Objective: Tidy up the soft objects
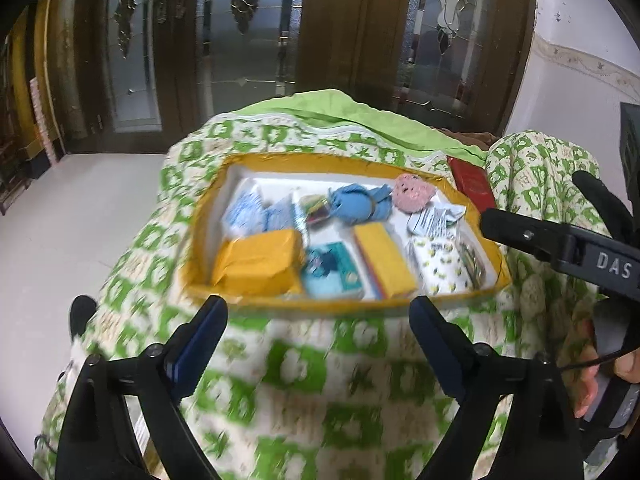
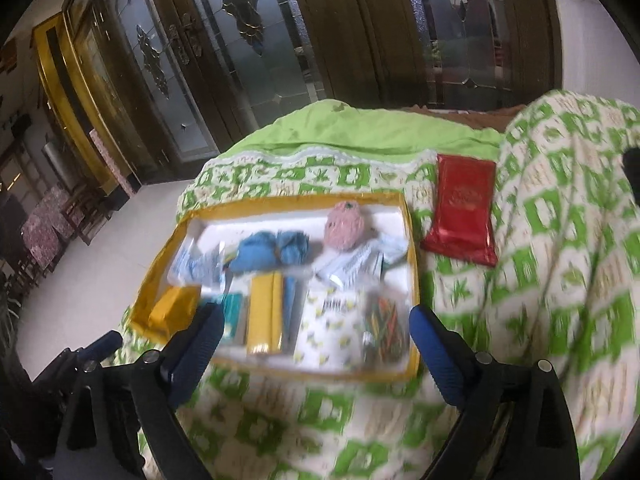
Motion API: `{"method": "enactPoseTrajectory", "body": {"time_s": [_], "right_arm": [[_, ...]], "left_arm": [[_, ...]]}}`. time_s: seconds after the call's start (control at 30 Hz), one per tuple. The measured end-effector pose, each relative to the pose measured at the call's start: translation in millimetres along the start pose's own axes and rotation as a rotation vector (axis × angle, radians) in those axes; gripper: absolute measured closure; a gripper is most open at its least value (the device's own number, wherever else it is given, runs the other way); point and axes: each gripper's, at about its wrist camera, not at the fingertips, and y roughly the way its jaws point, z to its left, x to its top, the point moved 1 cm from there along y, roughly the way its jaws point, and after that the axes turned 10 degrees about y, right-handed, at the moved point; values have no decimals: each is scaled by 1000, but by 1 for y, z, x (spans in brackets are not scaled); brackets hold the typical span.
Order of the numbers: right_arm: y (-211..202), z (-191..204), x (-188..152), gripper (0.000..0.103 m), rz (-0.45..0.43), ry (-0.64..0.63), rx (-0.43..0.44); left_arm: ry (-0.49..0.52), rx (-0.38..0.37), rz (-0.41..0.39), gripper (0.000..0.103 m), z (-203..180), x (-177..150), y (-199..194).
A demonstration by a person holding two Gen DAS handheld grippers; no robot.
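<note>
A yellow-rimmed tray [image 1: 460, 196] with a white floor rests on a green-and-white patterned quilt [image 1: 320, 380]; all positions below are given relative to this tray.

Left gripper [image 1: 318, 320]: jaws spread wide, nothing between them, hovering just short of the tray's near rim. Right gripper [image 2: 316, 328]: jaws likewise spread and empty, poised over the tray's near edge. In the left wrist view the right gripper's body sits off the tray's right side and carries the readable letters "DAS"; further lettering runs out of frame.

Contents inside the tray: a blue knitted bundle [image 1: 358, 206] at the far middle; a pink crocheted piece [image 1: 414, 192] at the far right; a yellow wrapped packet [image 1: 258, 262] at the near left corner; a teal pack [image 1: 332, 270] beside it; a long yellow pack [image 1: 384, 260] at the near middle; a white pouch with yellow print [image 1: 438, 268] at the near right. Print on the small white sachets is blurred and unreadable.

Outside the tray, just beyond its far right corner, a red foil packet [image 2: 462, 208] lies on the quilt; its gold emblem cannot be read.
</note>
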Motion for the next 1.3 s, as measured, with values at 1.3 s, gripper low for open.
{"method": "enactPoseTrajectory", "body": {"time_s": [1.3], "right_arm": [[-118,41,-109,1,-110,-91,-59]], "left_arm": [[91,209,-121,0,-25,-58,-122]]}}
